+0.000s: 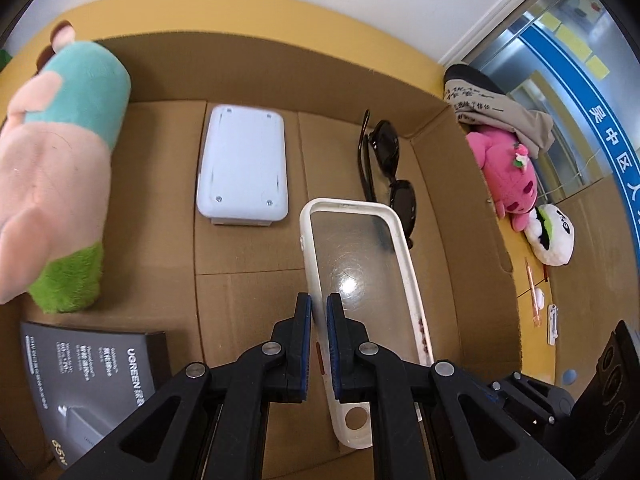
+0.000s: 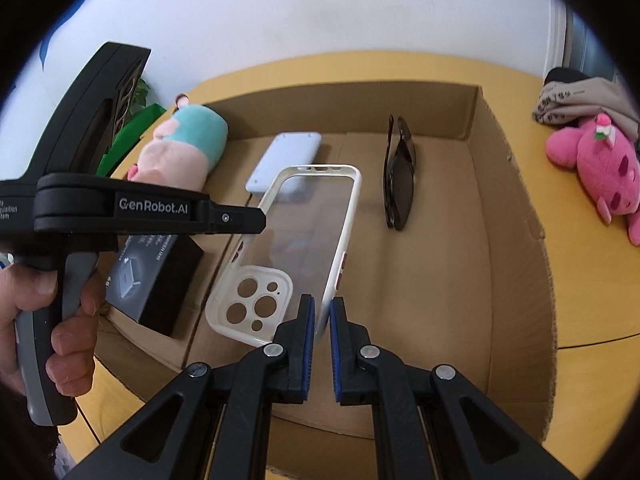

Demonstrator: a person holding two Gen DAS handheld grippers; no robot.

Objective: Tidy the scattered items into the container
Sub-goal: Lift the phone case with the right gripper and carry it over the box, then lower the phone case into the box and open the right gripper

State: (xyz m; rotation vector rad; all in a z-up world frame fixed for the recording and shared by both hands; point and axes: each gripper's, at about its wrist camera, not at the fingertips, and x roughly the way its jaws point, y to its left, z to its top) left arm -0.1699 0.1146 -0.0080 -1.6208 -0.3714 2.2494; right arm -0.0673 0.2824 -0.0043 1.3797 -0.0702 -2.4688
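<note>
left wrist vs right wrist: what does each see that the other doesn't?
Left wrist only: panda plush and pen on the table outside the box.
Right wrist only: the person's hand gripping the left tool, and the phone case's camera cutouts.
Both: cardboard box, phone case, sunglasses, white device, pink plush.

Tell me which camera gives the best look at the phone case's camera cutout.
The right wrist view: the phone case shows its whole cutout panel with every lens hole, held over the cardboard box. The left wrist view shows only one round hole at the case's near end, behind the left gripper.
</note>
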